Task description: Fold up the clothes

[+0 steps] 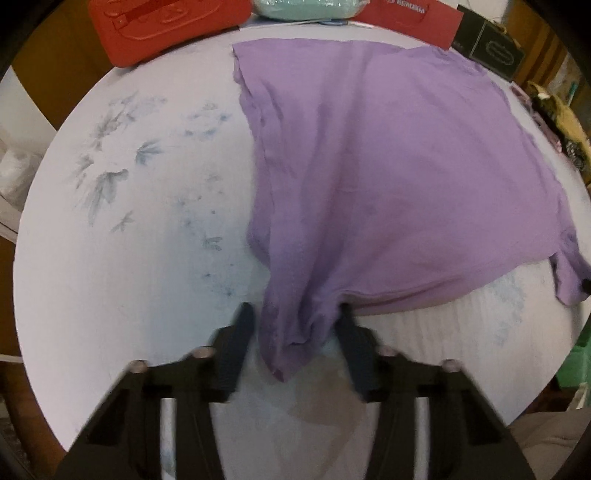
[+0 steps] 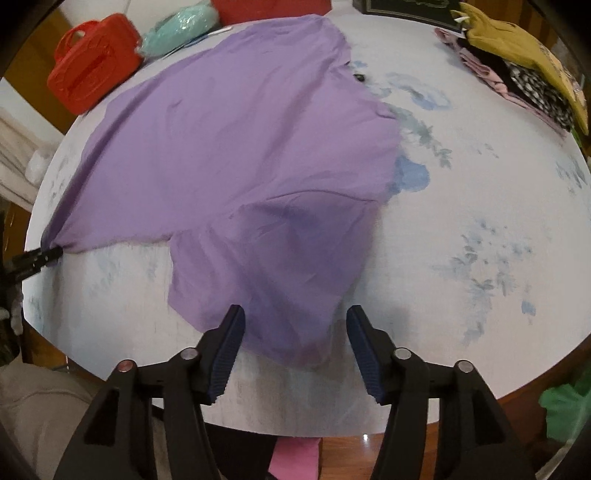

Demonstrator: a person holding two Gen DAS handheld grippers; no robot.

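A purple T-shirt (image 1: 373, 162) lies spread on a round table with a pale floral cloth (image 1: 129, 229). In the left wrist view my left gripper (image 1: 295, 321) is open, its fingers on either side of a bunched corner of the shirt. In the right wrist view the shirt (image 2: 229, 155) has a sleeve folded toward me, and my right gripper (image 2: 295, 319) is open with the sleeve's edge lying between its fingers. The left gripper's tip (image 2: 44, 254) shows at the shirt's left corner.
A red plastic case (image 1: 162, 26) and a mint bag (image 1: 306, 7) sit at the table's far edge, with a red box (image 1: 413, 18) and dark boxes (image 1: 491, 48). A pile of folded clothes (image 2: 524, 70) lies at the far right.
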